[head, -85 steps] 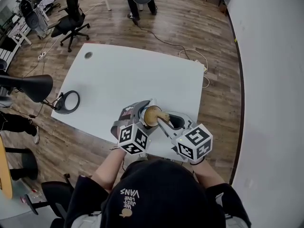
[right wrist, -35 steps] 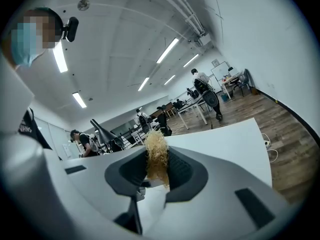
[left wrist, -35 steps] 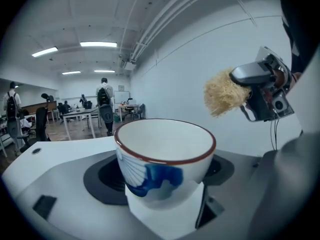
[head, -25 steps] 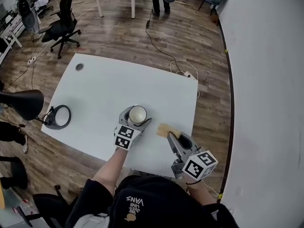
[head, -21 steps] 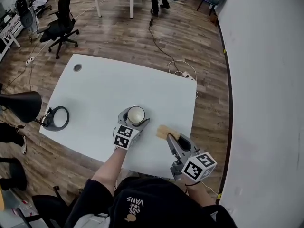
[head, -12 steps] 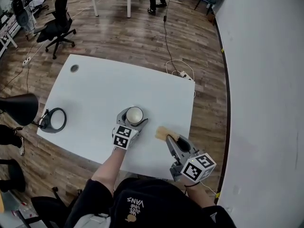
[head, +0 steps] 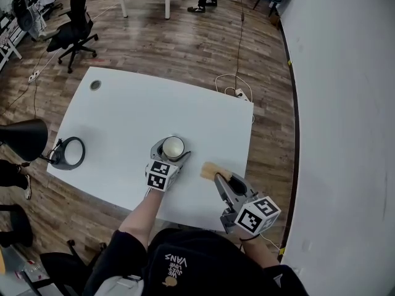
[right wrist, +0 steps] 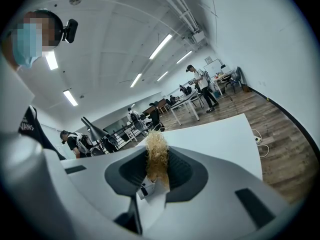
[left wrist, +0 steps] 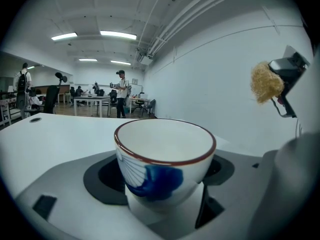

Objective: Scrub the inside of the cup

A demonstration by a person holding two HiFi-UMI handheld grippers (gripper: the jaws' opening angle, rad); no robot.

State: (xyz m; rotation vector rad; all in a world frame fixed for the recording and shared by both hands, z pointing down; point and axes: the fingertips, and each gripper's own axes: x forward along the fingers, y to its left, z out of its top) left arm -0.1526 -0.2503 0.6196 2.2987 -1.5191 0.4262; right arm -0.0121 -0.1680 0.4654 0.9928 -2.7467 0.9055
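A: Starting at the right gripper (right wrist: 156, 181): holding anything?

B: Clamping down on a straw-coloured scrubber (right wrist: 156, 156), pinching its lower end and leaving the frizzy tuft poking out past the tips.

A: Hanging where?

B: Hovering over the white table (head: 136, 113) near its front right corner, aiming the tuft toward the cup (head: 173, 146) just to its left, but not touching it.

A: Moving over to the left gripper (head: 166, 155), then?

B: Squeezing that cup low on its sides, one jaw on each flank. Standing it upright, mouth open to the ceiling, showing a plain white inside, a reddish-brown rim and a blue blotch with fine lines on the outer wall.

A: Resting it on the table?

B: Not managing to tell from these angles.

A: Looking farther out from the grippers?

B: Finding a black lamp (head: 24, 137) well off to the left by the table's edge. Spotting a black office chair (head: 71, 32) far beyond on the wooden floor (head: 185, 48). Noticing a white cable (head: 233, 85) trailing past the table's far right corner.
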